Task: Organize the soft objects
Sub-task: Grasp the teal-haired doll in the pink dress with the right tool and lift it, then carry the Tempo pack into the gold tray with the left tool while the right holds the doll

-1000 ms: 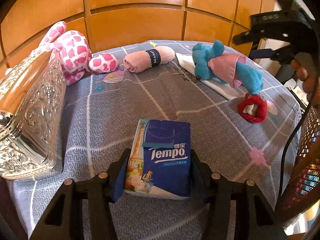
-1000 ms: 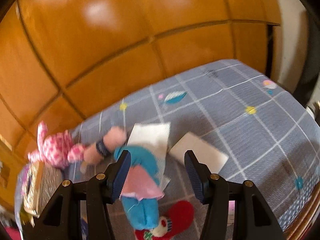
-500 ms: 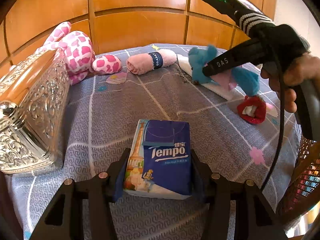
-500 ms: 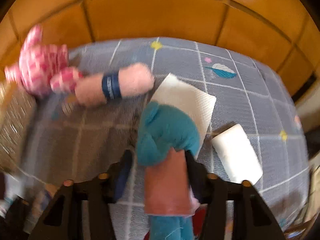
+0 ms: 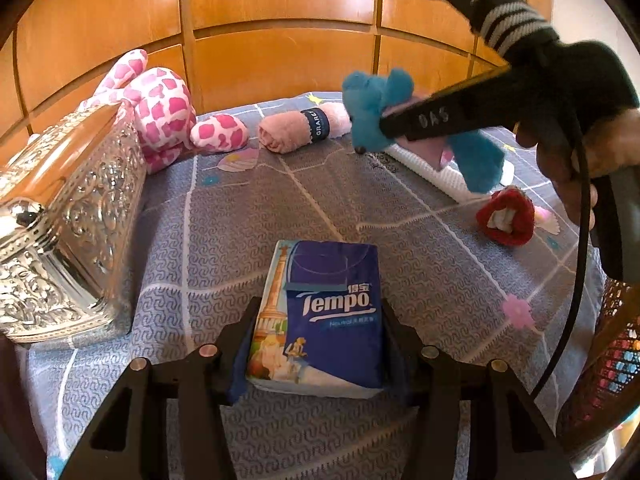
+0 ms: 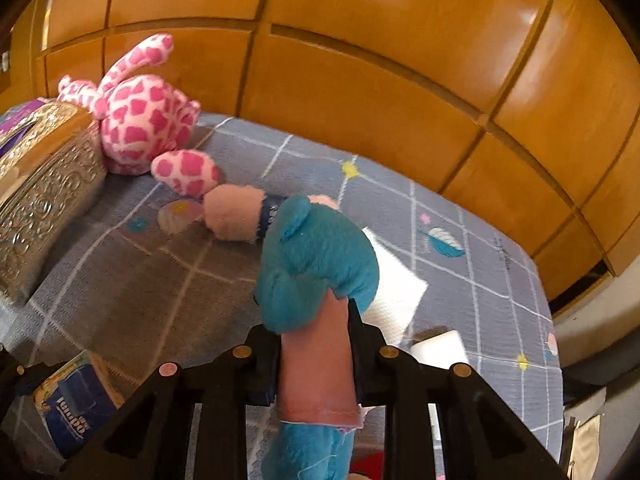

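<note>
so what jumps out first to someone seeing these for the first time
The blue plush toy in a pink dress, pinched at its middle as the right gripper closes on it. Then the blue Tempo tissue pack between the left gripper fingers, and the pink spotted plush beside the ornate silver box.

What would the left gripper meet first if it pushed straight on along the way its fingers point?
Beyond the tissue pack held in the left gripper, probably bare tablecloth; farther on lies the rolled pink towel, though depth is unclear.
</note>
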`<state>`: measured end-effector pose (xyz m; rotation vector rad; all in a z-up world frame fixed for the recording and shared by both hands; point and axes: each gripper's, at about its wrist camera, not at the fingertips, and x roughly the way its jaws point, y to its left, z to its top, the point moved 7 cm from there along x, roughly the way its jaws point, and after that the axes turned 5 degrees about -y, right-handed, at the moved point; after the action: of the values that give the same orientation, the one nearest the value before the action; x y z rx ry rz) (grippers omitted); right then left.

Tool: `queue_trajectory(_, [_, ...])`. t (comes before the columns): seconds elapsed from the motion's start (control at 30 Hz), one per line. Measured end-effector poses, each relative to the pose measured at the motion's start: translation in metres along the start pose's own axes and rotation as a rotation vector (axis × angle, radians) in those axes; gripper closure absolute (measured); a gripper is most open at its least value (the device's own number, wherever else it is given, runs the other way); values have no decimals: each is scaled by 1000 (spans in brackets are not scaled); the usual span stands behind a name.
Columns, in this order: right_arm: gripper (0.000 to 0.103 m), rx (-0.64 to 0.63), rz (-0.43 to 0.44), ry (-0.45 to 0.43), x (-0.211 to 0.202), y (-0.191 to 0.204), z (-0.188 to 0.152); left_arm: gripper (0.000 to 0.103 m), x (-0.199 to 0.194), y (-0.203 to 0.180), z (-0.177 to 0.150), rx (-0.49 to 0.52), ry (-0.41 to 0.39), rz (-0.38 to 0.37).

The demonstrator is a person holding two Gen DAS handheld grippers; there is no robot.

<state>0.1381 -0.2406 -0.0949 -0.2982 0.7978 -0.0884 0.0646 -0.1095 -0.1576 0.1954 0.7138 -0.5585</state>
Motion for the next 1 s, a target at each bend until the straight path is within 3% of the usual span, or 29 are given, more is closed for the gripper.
queue_trajectory(0.17, [78,-29,29,100,19,12,-15,50,-15,-1,-2,3,28,-16])
queue_trajectory(0.43, [78,33,61,224,33,9,-35,50,-61,10,6,-28,-32,-28])
queue_trajectory(0.83, [77,55,69,258,37,7,-39,50,-118,56,8,-177,-87,14])
queue_trajectory(1.0, [77,47,56,257,36,8,-41,50,-143,107,14,-326,-103,68])
